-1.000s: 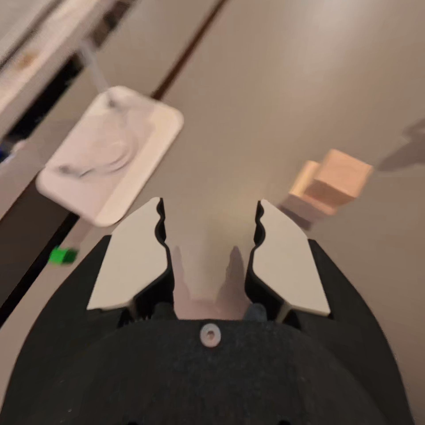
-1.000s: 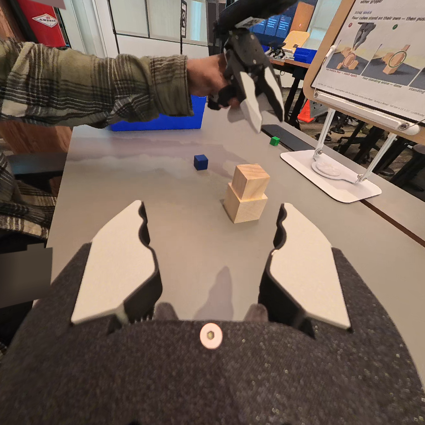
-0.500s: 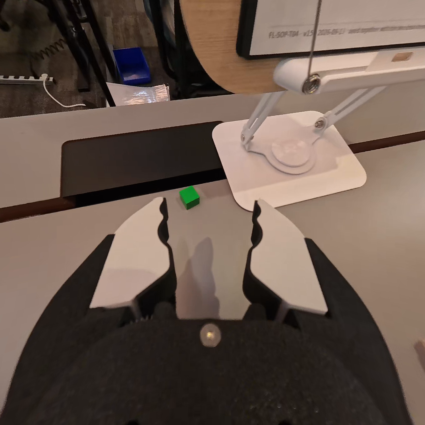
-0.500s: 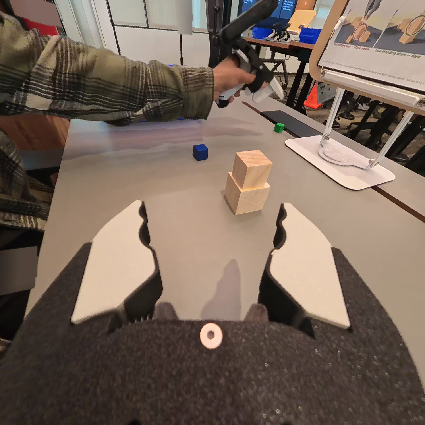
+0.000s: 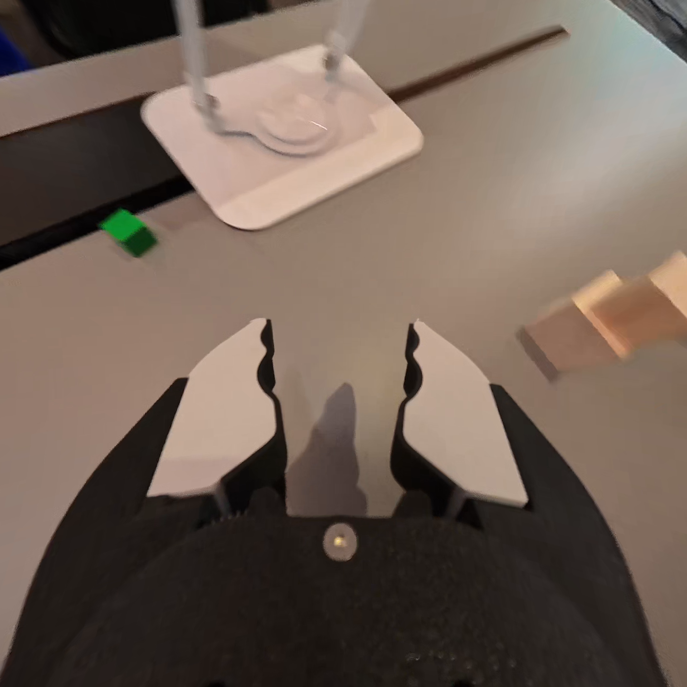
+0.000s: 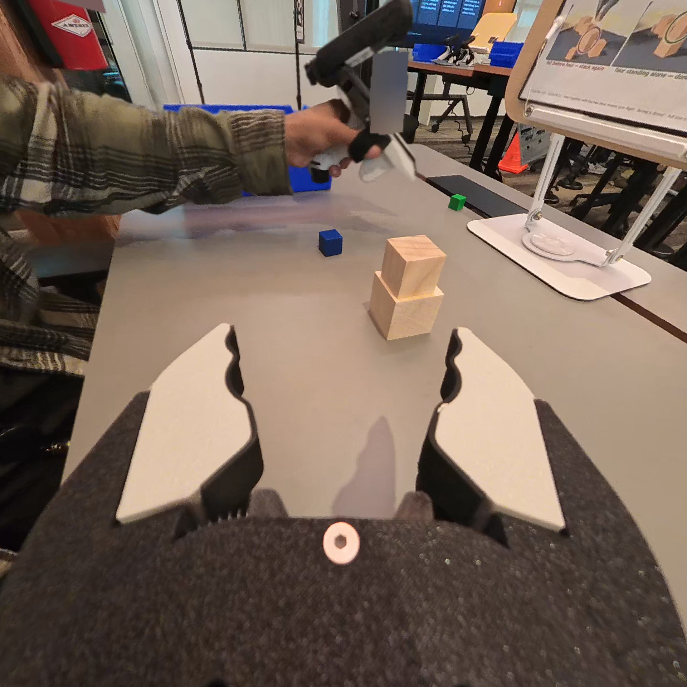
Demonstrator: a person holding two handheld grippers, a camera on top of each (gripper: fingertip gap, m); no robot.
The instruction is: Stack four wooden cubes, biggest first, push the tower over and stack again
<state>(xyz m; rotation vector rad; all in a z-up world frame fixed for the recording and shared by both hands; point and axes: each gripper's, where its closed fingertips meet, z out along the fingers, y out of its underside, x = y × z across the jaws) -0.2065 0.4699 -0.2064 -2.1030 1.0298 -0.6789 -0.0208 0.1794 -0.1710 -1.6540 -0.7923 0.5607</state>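
Grey table (image 6: pixel 297 334): two stacked wooden cubes (image 6: pixel 407 286), two empty tongs (image 6: pixel 340 366).

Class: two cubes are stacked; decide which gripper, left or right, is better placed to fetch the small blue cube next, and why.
Probably the left gripper: open, it hangs over the grey table's far side, nearer the small blue cube. The right gripper, also open, sits behind the two-cube wooden stack.
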